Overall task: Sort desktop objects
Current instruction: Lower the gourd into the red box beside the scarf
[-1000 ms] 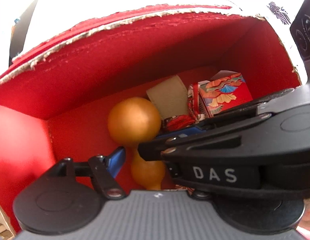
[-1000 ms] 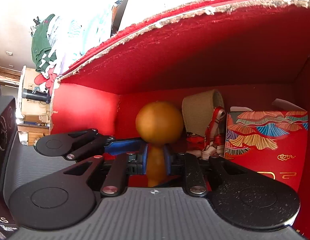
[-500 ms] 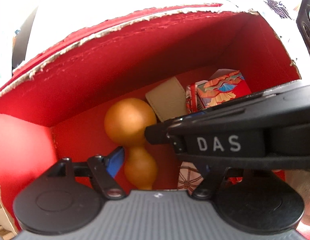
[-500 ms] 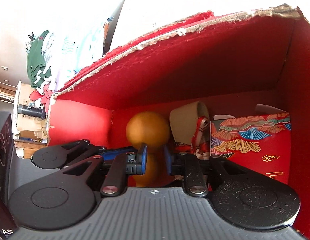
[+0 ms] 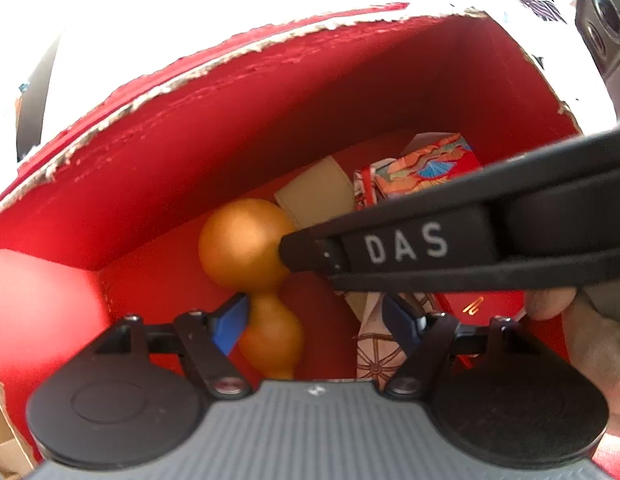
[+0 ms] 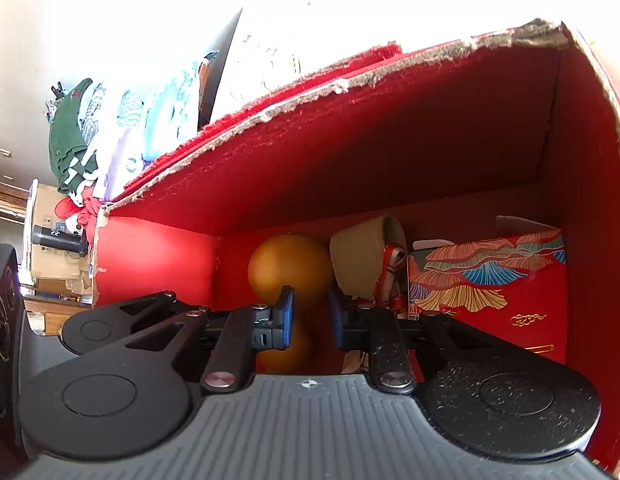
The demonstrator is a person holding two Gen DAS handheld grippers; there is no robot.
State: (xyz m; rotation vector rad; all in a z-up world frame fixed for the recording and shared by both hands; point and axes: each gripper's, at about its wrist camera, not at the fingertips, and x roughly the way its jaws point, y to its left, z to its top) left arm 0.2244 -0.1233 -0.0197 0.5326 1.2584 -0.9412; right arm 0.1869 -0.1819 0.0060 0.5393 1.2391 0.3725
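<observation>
The right gripper has its blue fingers let go, a gap on each side of the gourd's thin neck. The golden gourd lies in the red box, at about 12 o'clock from the fingers. The left gripper is spread wide too, holding nothing. A tan roll and a patterned box sit at 2 o'clock. The putting-in step looks done. Next, I think, both grippers should lift straight out without bumping the gourd.
</observation>
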